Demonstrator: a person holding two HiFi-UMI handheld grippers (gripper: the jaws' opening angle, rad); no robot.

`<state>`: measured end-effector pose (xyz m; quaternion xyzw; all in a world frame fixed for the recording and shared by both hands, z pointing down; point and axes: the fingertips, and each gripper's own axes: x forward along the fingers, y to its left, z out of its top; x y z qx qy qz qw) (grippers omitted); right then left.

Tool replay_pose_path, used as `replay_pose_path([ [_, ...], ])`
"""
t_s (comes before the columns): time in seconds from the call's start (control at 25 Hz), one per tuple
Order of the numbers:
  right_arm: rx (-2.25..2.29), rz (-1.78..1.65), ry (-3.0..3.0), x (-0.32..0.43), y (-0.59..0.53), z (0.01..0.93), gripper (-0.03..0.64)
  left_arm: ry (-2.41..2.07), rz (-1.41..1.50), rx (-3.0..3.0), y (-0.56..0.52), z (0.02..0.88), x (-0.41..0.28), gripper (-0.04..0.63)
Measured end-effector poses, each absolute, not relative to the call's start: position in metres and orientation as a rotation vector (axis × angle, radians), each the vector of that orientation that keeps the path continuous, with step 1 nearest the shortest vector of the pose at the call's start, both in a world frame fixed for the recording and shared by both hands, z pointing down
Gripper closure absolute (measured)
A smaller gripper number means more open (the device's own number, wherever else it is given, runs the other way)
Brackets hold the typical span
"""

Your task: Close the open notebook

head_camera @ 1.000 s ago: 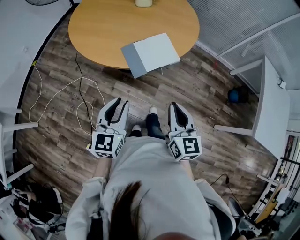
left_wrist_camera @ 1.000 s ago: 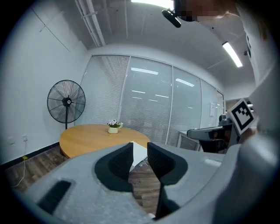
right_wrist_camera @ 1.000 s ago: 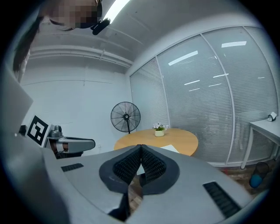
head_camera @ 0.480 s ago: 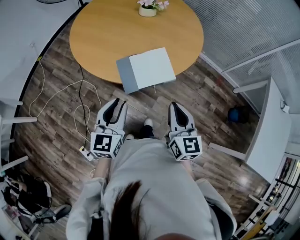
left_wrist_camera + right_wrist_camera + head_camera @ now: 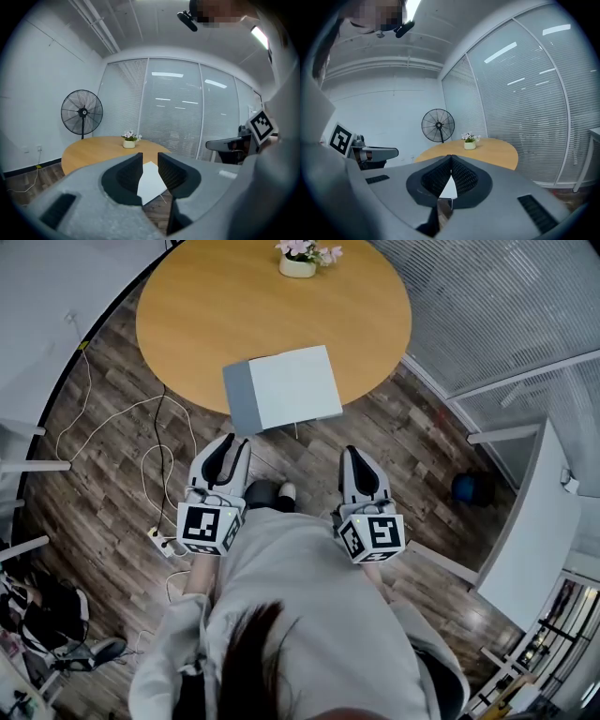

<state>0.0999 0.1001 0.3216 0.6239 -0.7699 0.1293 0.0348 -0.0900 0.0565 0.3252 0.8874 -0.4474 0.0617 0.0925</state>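
No word, number or brand name can be read anywhere. The only signs are black-and-white square markers (image 5: pixel 204 526) on the back of the left gripper (image 5: pixel 228 442) and the right gripper (image 5: pixel 352 454). They carry patterns, not letters.

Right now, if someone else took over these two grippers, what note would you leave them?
The left gripper has its jaws apart, nothing between them. The right gripper has its jaws together, empty. Both are held at the person's waist, short of the table.
The notebook lies at the table's near edge, partly overhanging it, white page up, with a grey strip along its left side. The flower pot stands at the far edge.
Done: nothing; the notebook is untouched.
Left: reach the notebook and close it.
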Motion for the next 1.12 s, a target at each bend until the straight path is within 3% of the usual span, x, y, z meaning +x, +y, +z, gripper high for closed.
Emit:
replay_pose_path([
  [1.12,1.950,0.404,-2.251,0.101,-0.056,0.315,0.615,-1.282,0.151,2.584,-0.124,0.332,-0.099,0.488],
])
